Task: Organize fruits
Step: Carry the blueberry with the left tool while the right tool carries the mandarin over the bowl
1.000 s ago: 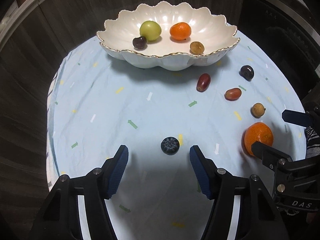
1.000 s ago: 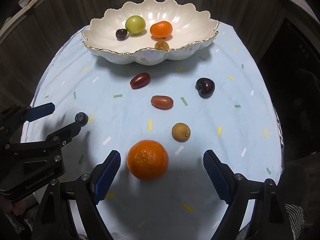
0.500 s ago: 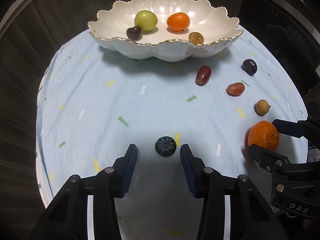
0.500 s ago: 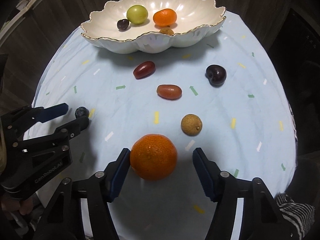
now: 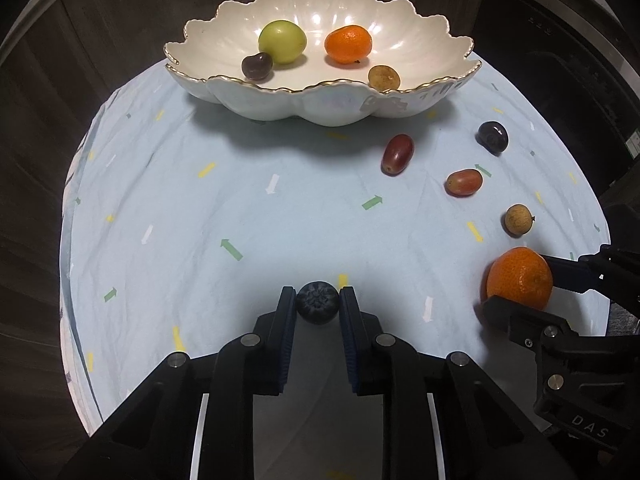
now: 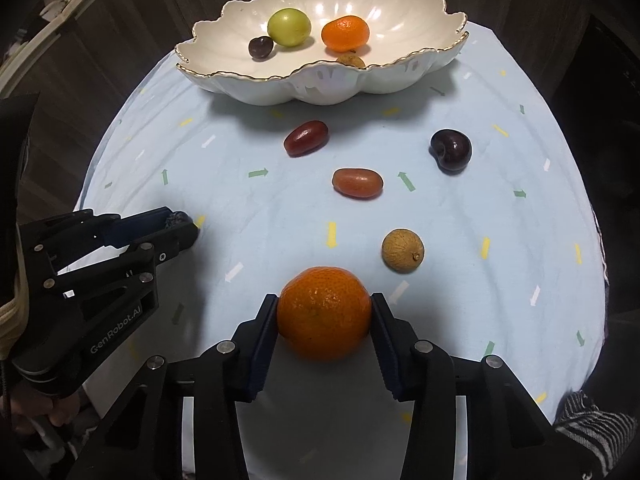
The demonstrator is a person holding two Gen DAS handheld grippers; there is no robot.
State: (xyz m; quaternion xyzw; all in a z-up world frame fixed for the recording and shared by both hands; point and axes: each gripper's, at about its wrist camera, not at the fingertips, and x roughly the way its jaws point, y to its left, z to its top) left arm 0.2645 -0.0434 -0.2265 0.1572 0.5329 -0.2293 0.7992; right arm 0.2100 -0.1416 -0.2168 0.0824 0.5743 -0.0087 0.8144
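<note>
Two wrist fisheyes, steeply downward, close, sharing bowl [image 5: 320, 100] and cloth [image 6: 280, 208]

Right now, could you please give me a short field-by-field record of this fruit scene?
surface: round table with light blue cloth
bowl: white scalloped bowl at the far side
in bowl: green fruit, small orange, dark cherry, brown longan
loose on cloth: two red grapes, dark cherry, longan
left gripper: shut on blueberry
right gripper: jaws closing, pads against the large orange
lifted yet: cannot tell for either fruit
</note>
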